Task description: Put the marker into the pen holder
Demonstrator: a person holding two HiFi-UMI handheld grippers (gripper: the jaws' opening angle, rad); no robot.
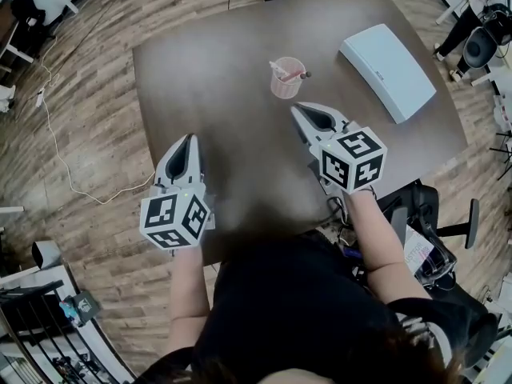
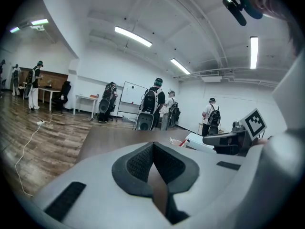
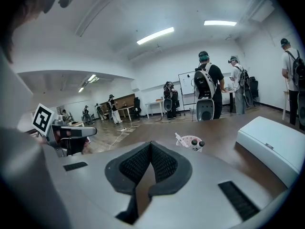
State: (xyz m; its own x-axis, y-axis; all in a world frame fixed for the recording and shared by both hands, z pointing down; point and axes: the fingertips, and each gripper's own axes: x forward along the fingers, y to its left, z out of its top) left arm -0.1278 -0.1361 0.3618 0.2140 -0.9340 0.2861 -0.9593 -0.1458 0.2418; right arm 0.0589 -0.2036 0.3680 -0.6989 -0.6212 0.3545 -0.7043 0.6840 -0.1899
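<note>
A pink pen holder (image 1: 286, 78) stands near the middle of the brown table (image 1: 216, 62), with markers (image 1: 298, 74) sticking out of its top. In the right gripper view the holder (image 3: 192, 142) shows a white marker and two dark caps. My right gripper (image 1: 299, 110) hovers just short of the holder, its jaws shut and nothing between them (image 3: 151, 145). My left gripper (image 1: 190, 139) hangs over the table's near left part, also shut and empty (image 2: 152, 145). From there the holder (image 2: 177, 142) is far off to the right.
A flat white box (image 1: 388, 70) lies on the table's right side (image 3: 276, 147). Office chairs stand at the table's right edge (image 1: 432, 214). Several people with backpacks stand beyond the far end (image 2: 152, 106). A white cable trails over the wooden floor on the left (image 1: 56, 134).
</note>
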